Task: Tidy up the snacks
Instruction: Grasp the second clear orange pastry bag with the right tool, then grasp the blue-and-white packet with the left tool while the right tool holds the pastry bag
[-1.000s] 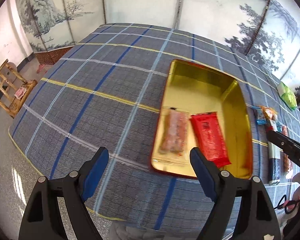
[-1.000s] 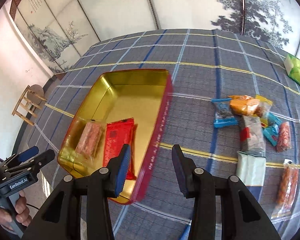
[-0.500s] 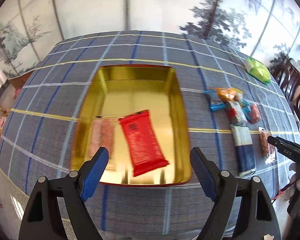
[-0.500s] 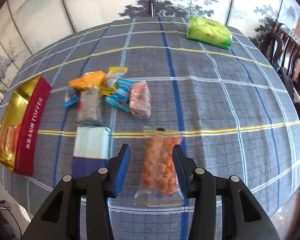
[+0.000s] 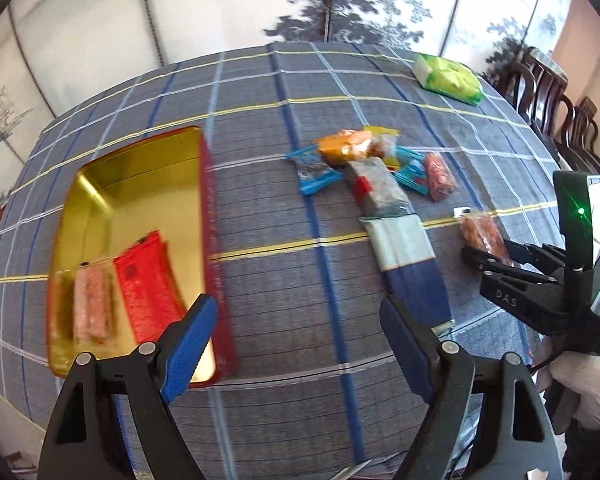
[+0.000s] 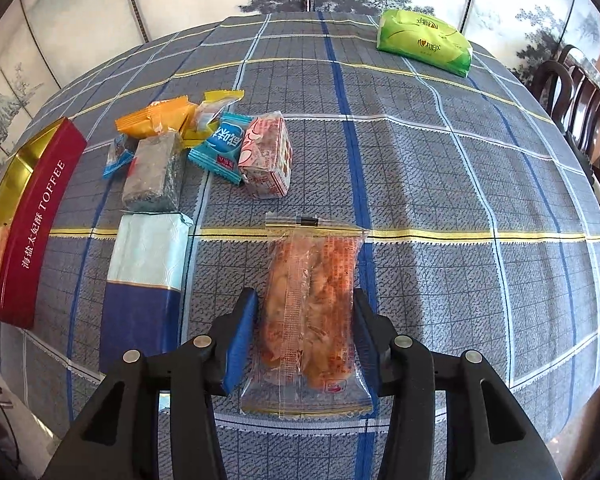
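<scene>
Two snacks are lying in our tin [image 5: 100, 184] at left; we are now straddling the clear pack [image 6: 312, 300], lower centre, with the right gripper [image 6: 304, 340], jaws just widening, unclenched. Left gripper [image 5: 296, 344] is hanging released.

bright daylight, strong fisheye bending at edges; left view motion-blurred, right view sharp.

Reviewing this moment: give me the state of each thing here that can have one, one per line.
Toffee tin: lid off, open, two packets inside.
Red packet: sealed, lying in the tin.
Clear orange snack bag: sealed, flat on the cloth, between the right tool's fingers.
Right tool: open, jaws just widening, straddling the bag.
Left tool: open wide, empty.
Green pack: closed, at the far edge.
</scene>
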